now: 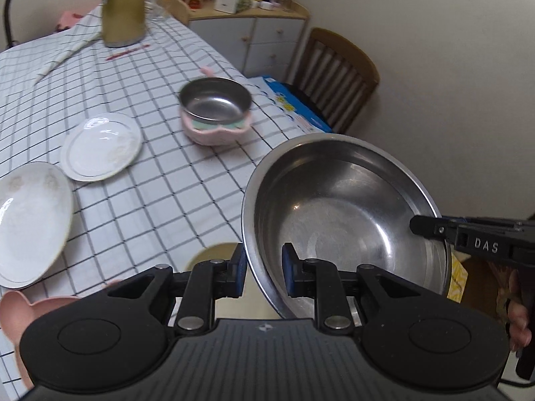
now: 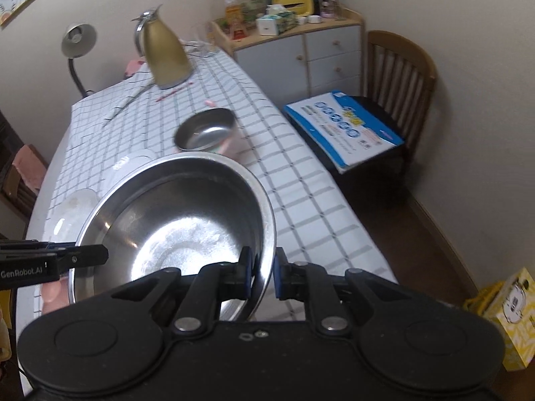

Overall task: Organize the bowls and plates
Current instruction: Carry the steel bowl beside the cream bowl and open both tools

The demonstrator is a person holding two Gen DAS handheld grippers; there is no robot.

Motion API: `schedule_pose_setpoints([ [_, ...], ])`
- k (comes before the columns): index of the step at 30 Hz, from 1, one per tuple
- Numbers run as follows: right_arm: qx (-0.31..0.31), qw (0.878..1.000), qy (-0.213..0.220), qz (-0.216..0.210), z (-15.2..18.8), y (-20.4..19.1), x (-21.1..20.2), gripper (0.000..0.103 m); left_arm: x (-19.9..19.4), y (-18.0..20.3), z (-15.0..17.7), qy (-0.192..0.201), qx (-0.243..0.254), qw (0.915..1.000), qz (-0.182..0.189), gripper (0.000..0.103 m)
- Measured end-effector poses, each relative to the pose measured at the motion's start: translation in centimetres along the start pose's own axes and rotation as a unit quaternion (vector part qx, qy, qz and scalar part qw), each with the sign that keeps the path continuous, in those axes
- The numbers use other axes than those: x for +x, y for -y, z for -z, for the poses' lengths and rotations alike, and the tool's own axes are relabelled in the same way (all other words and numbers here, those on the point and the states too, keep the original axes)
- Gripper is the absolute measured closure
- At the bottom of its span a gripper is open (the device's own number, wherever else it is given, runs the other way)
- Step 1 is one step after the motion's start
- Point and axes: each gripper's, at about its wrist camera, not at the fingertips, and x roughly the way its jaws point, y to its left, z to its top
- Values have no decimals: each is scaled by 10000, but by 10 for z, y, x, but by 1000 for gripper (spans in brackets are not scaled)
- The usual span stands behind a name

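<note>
A large steel bowl (image 1: 344, 210) hangs in the air off the table's near right edge, held from both sides. My left gripper (image 1: 262, 269) is shut on its left rim. My right gripper (image 2: 262, 275) is shut on its right rim; the bowl also shows in the right wrist view (image 2: 180, 220). A small steel bowl (image 1: 215, 100) sits inside a pink bowl (image 1: 214, 132) mid-table. Two white plates lie at the left, one flat (image 1: 102, 145), one deeper (image 1: 30, 220). A pink plastic dish (image 1: 20, 310) shows at the bottom left.
The table has a checked cloth (image 1: 150, 193). A gold jug (image 1: 122, 6) and a red pen (image 1: 127, 52) are at the far end. A wooden chair (image 2: 398, 77) holding a blue box (image 2: 344, 127) stands right of the table. A cabinet (image 2: 301, 50) is behind.
</note>
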Motion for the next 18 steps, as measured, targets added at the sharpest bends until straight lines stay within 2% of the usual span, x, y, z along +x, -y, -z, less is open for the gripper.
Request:
schedule_pose_setpoints([
  [9, 58, 9995, -190, 252, 29, 53, 5, 90, 35, 48, 32, -453, 601, 9972, 49, 82],
  [18, 35, 9989, -445, 159, 54, 84, 33, 90, 72, 61, 59, -836, 837, 9929, -114, 81],
])
